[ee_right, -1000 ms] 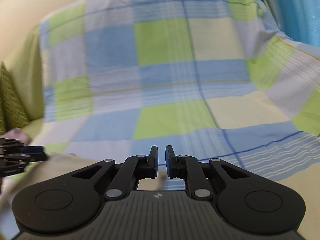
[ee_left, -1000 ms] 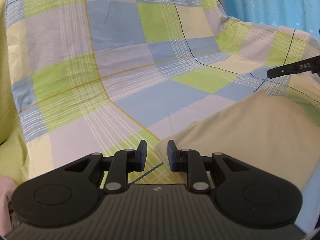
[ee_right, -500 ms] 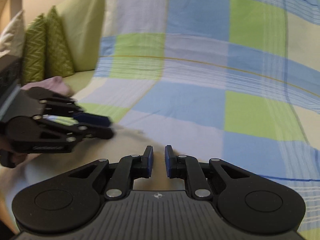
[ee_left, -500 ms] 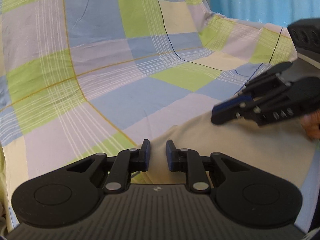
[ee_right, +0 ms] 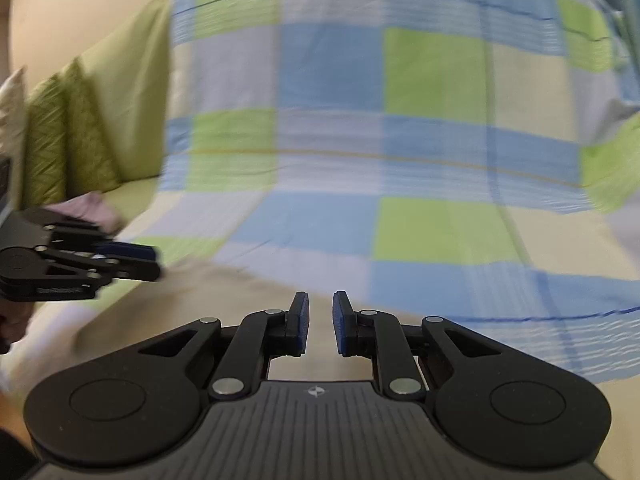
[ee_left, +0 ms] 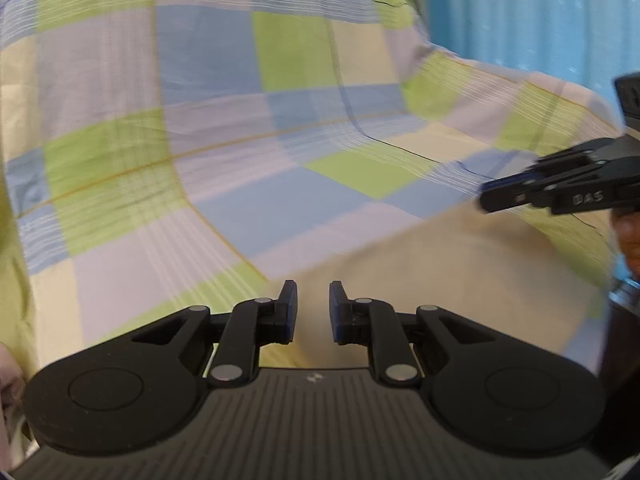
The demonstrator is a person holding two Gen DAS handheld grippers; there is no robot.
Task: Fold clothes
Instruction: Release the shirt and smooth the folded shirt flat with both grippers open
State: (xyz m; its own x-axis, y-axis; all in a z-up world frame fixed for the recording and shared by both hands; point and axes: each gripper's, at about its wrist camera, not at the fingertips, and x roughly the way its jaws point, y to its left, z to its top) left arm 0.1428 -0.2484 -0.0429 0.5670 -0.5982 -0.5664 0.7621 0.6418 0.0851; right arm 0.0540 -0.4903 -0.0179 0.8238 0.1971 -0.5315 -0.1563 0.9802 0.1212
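The left gripper (ee_left: 313,312) hovered over the near edge of the beige garment (ee_left: 460,280), its fingers parted by a small gap with nothing between them. The right gripper (ee_right: 320,322) likewise stood slightly parted and empty above the same cloth. The garment lay flat on a checked sheet (ee_left: 248,128) draped over a sofa. Farther left, green cushions (ee_right: 60,136) leaned; a blue curtain (ee_left: 528,16) hung behind.

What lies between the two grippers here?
Only the plain beige garment spread on the checked sheet. In the left wrist view it spans from the left gripper to the right gripper; nothing else is there.
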